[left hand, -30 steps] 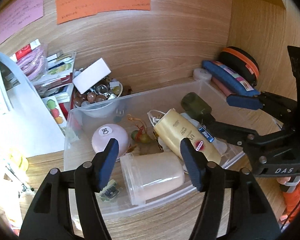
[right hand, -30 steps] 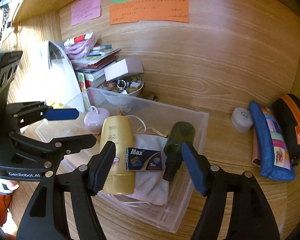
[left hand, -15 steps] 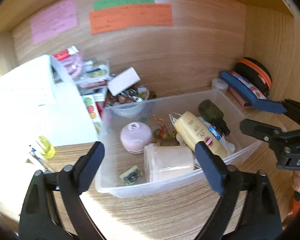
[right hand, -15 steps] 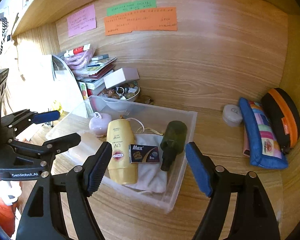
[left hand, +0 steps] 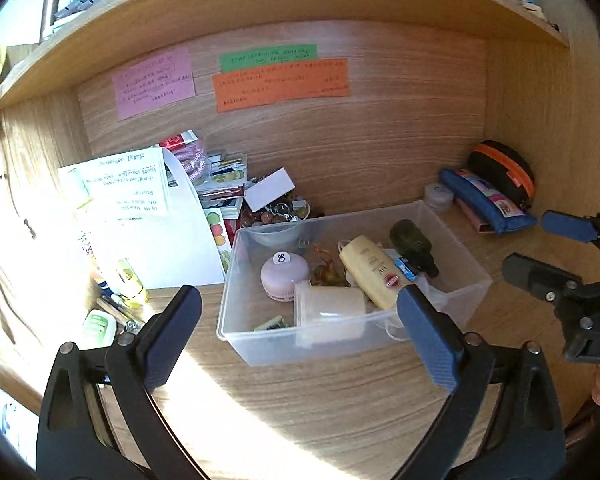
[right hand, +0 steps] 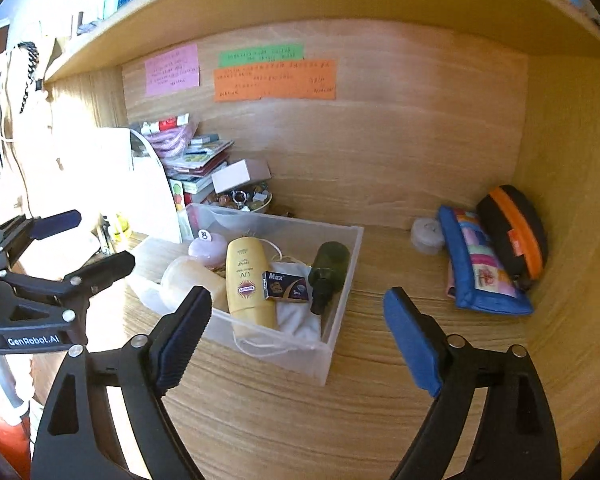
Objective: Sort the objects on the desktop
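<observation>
A home study nook: a wooden desk (left hand: 300,412) set in a wood-panelled alcove under an overhead shelf (left hand: 260,4). Handwritten paper notes in pink (left hand: 154,82), green (left hand: 268,57) and orange (left hand: 280,84) are stuck on the back panel at upper centre. At centre left, a stack of books and packets (right hand: 196,160) stands beside a small bowl of beads and trinkets (right hand: 244,200). A clear plastic bin (right hand: 328,344) at centre holds personal-care items, among them a yellow sunscreen tube (right hand: 246,280) and a dark green bottle (right hand: 326,272). At right, a blue fabric pouch (right hand: 480,268) and a black-and-orange zip case (right hand: 514,228) lie against the side panel.
</observation>
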A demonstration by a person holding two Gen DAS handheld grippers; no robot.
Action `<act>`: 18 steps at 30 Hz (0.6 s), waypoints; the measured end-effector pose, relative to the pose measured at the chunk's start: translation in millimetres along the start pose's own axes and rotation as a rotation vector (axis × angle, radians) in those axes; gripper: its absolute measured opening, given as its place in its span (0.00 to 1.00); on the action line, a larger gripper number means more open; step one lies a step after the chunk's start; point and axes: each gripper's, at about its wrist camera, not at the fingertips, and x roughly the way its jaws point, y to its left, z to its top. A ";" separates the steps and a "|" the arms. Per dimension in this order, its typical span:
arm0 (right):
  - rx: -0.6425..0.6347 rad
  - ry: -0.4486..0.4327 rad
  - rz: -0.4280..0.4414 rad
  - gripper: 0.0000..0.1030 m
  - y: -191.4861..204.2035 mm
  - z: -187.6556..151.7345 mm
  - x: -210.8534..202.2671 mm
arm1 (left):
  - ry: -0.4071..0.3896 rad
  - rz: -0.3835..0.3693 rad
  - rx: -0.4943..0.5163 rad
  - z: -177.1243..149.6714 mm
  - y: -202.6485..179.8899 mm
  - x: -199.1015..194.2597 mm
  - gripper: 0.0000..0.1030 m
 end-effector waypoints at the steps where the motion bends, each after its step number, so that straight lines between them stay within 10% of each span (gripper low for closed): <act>1: 0.003 -0.005 -0.005 0.88 -0.4 -0.9 -3.8 | -0.004 0.002 -0.006 -1.9 -1.0 -3.3 0.97; 18: 0.015 -0.004 -0.030 0.99 4.6 -20.2 -12.9 | -0.022 -0.032 -0.050 -12.7 -1.7 -11.1 0.97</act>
